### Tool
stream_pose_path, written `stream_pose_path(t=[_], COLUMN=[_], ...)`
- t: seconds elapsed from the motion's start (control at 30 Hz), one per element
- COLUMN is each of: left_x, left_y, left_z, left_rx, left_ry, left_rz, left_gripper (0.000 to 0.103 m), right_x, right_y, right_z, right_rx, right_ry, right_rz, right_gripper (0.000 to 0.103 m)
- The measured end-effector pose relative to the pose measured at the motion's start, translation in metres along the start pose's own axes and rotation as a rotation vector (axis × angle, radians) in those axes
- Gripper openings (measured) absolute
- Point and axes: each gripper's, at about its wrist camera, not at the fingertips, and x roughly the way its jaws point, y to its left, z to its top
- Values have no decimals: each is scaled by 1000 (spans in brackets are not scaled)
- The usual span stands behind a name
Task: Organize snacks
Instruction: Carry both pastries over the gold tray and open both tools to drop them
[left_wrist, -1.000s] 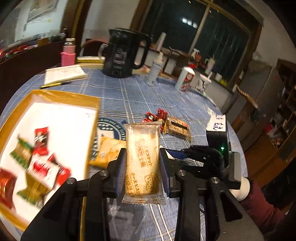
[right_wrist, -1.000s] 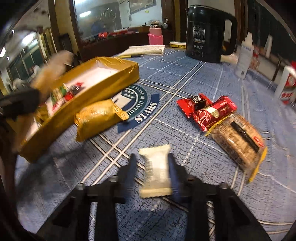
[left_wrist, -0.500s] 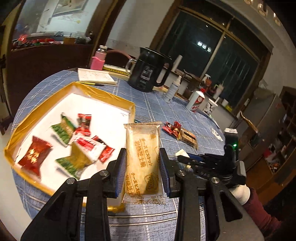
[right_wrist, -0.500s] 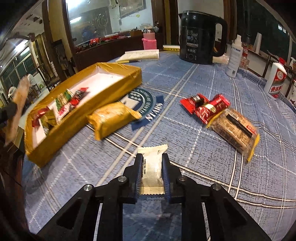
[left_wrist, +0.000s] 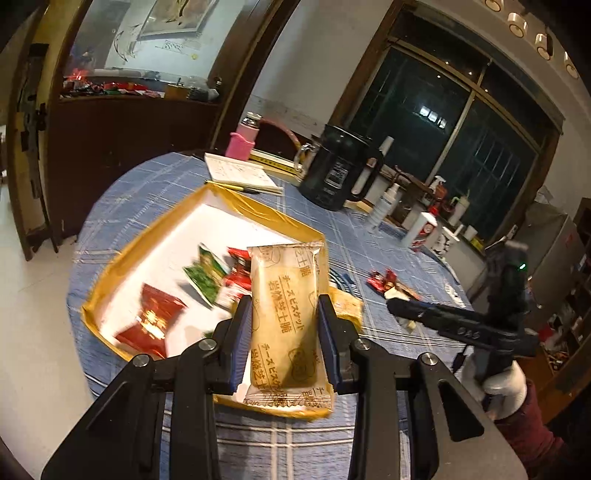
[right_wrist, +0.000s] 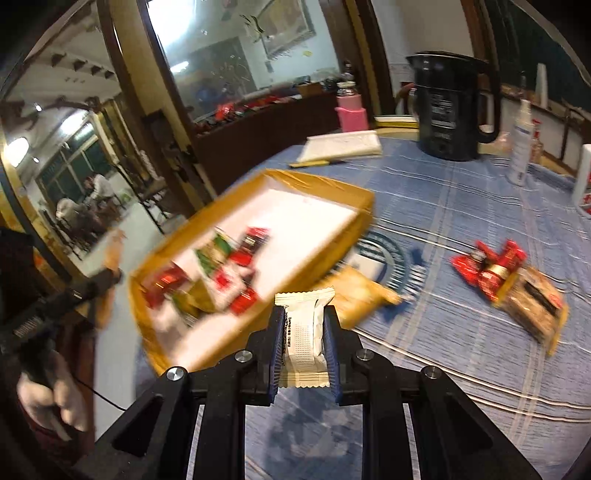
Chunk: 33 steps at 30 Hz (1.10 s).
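Roughly halfway: tray (left_wrist: 110, 273) on the table (right_wrist: 461, 229) already has several snacks, about four wait (right side). Left hand-held gripper (left_wrist: 284, 332) clamps a biscuit pack (left_wrist: 284, 314) over it; right hand-held gripper (right_wrist: 304, 343) pinches a white packet (right_wrist: 303, 332).

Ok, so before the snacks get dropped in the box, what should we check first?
1. Left tongs gripping the tan biscuit packet: ok, pads pressed on both sides.
2. Right tongs gripping the small white packet: ok, pinched tight.
3. Biscuit packet over the yellow box: ok, it looks to be above the near corner.
4. White packet over the box: not ok, it seems to be beside the box, over the blue tablecloth.
5. Room in the box: ok, the far white floor is bare.
6. Snacks left on the table: not ok, red packets and two more wrapped packets remain.
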Motion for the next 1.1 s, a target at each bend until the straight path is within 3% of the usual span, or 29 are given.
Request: stream_pose_path(t=[0.13, 0.4, 0.73, 0.97, 1.1], left_x=[17, 57, 75, 57, 39], left_y=[11, 36, 53, 46, 28], left_z=[11, 24, 28, 27, 24], left_rx=[6, -18, -68, -100, -106], left_ry=[20, 89, 137, 110, 84], left_rz=[37, 84, 105, 68, 36], left_gripper=[32, 32, 34, 37, 53], right_x=[21, 74, 121, 101, 75], right_y=[18, 34, 39, 44, 44], right_z=[18, 36, 38, 35, 31], right_rx=[33, 39, 41, 30, 33], right_ry=[11, 53, 98, 47, 4], right_rz=[69, 82, 97, 110, 119], right_gripper=[21, 21, 24, 36, 41])
